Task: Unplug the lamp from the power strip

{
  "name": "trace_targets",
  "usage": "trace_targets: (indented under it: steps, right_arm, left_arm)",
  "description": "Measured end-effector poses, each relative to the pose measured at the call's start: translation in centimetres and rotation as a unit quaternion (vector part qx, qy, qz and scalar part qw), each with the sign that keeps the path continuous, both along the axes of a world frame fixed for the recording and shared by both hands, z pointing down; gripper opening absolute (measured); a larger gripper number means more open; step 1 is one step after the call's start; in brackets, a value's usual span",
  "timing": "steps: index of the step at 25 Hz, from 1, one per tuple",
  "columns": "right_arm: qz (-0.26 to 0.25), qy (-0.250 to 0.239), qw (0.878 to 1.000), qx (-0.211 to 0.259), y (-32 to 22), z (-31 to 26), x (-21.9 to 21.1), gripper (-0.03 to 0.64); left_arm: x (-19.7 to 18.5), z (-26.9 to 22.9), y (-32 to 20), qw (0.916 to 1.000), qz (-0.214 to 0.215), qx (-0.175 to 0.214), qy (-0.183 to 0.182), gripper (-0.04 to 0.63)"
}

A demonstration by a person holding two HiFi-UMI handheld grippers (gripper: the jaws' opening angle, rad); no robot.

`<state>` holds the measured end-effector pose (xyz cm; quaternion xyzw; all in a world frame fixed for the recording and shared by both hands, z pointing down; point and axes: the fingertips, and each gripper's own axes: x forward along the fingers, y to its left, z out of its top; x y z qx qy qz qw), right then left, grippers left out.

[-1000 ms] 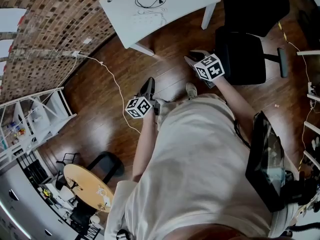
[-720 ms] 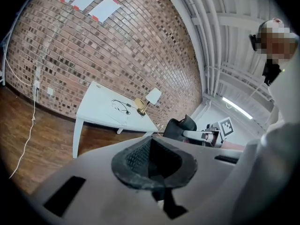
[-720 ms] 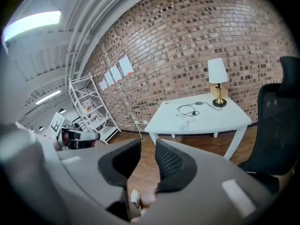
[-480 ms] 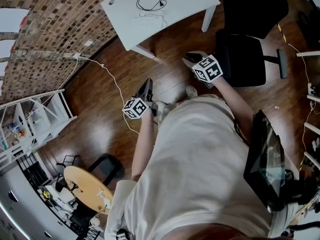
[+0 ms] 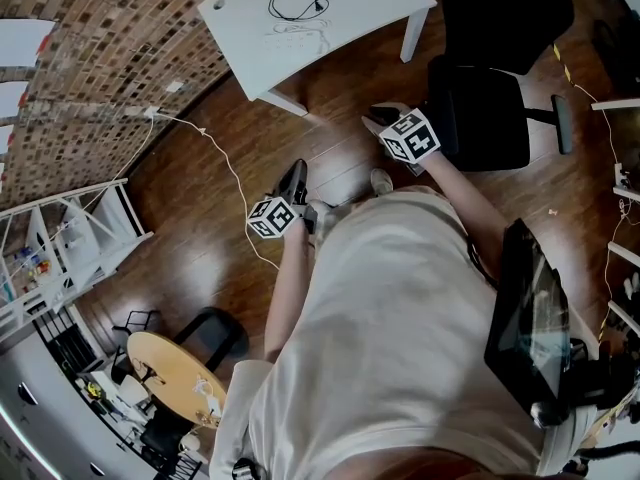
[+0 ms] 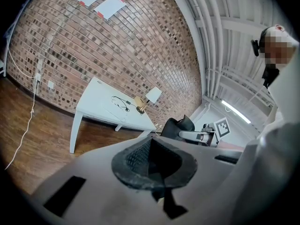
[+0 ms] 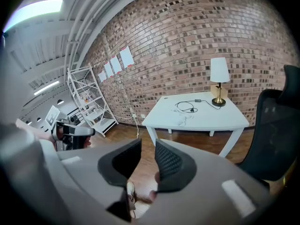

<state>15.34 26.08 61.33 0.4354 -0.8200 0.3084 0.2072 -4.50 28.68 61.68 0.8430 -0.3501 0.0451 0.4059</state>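
- The brick wall [image 7: 187, 41] fills the background behind the furniture.
- The wooden floor [image 5: 200, 228] spreads under the person, with a thin white cord [image 5: 232, 173] trailing across it from the wall.
- The white table [image 7: 197, 118] stands against the wall, well apart from both grippers.
- A black chair [image 5: 490, 78] sits just beside the table's right end.
- A white shelf rack [image 7: 89, 97] stands by the wall, left of the table.
- The left gripper [image 6: 152, 149] points toward the table, its jaws pressed together with nothing between them.
- The right gripper [image 7: 147, 161] has its jaws a narrow gap apart, holding nothing; only floor shows through.
- The lamp [image 7: 219, 81], with a white shade and brass base, stands upright at the table's back right corner.
- Its black cable [image 7: 187, 108] lies looped on the tabletop; where it plugs in cannot be made out.
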Motion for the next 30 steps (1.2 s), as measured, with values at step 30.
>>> trace_targets:
  steps: [30]
  right_arm:
    - [-0.071, 0.122, 0.99, -0.029, 2.6, 3.7, 1.4, 0.0]
  left_arm:
    - [3.3, 2.6, 1.6, 0.9981, 0.041, -0.031, -0.033, 0.003]
